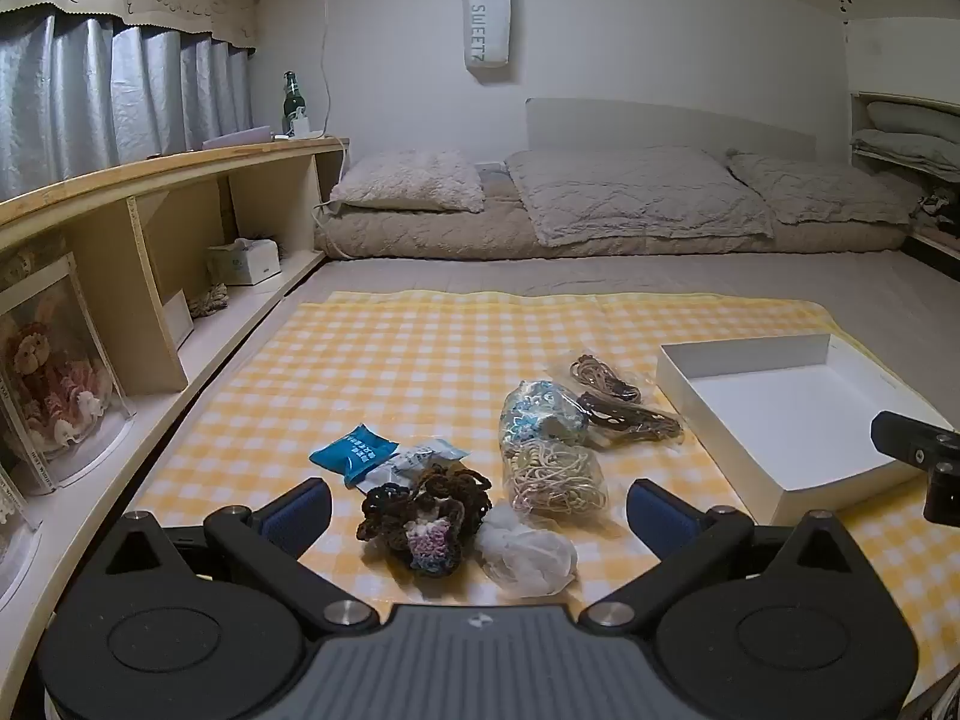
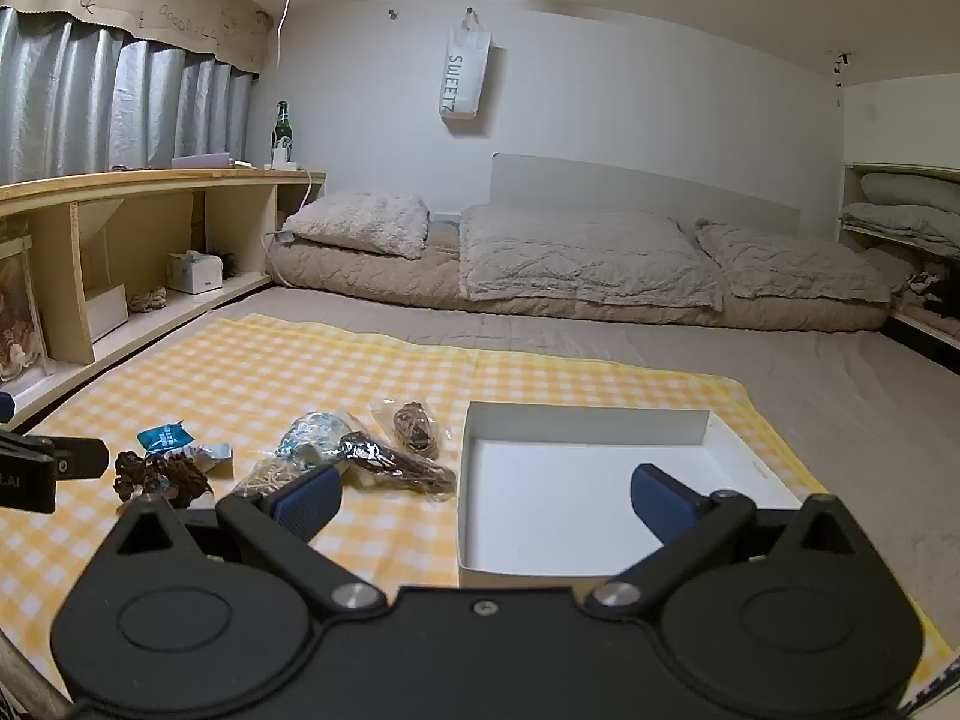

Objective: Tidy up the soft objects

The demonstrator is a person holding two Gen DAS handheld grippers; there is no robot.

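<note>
Soft objects lie in a loose cluster on the yellow checked cloth (image 1: 420, 360) spread over the bed: a dark crocheted piece (image 1: 420, 516), a white mesh puff (image 1: 528, 546), bagged cords (image 1: 552, 474) and blue packets (image 1: 354, 450). We judge the white box (image 2: 576, 480), empty beside them, to be their destination. The slick bags could slip or snag a neighbour as we lift, since they overlap. Our left tongs (image 1: 480, 504) hover spread wide over the crochet, holding nothing; our right tongs (image 2: 486, 498) gape over the box, empty too.

Yellow-white checked cloth (image 1: 420, 372); white box (image 1: 798, 414); blue packet (image 1: 351, 450).
</note>
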